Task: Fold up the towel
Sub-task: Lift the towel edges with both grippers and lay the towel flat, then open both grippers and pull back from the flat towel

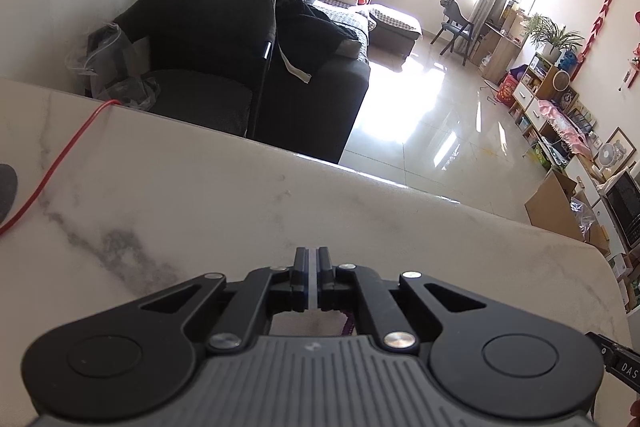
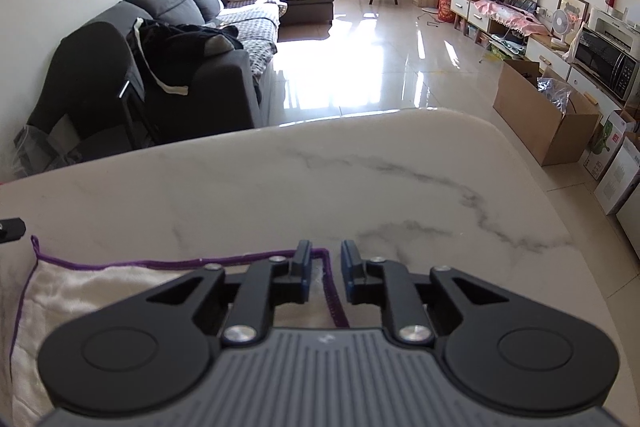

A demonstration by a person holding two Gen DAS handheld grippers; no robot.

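A white towel point(image 2: 88, 287) with a purple hem lies flat on the marble table point(image 2: 360, 179), and its far right corner sits under my right gripper point(image 2: 325, 251). That gripper is open. The hem runs along the table between its fingers, and the pads do not press on it. My left gripper point(image 1: 313, 255) hovers low over the table point(image 1: 200, 195) with only a narrow slit between its pads and nothing visible in the slit. A scrap of the towel's purple hem point(image 1: 347, 325) shows beneath its body. The rest of the towel is hidden there.
A red cable point(image 1: 60, 163) crosses the table at the left. The table's far edge point(image 2: 380, 113) is rounded; beyond it are a dark sofa point(image 2: 168, 67), a glossy tiled floor and a cardboard box point(image 2: 544, 111). The other gripper's tip point(image 2: 12, 229) shows at the left edge.
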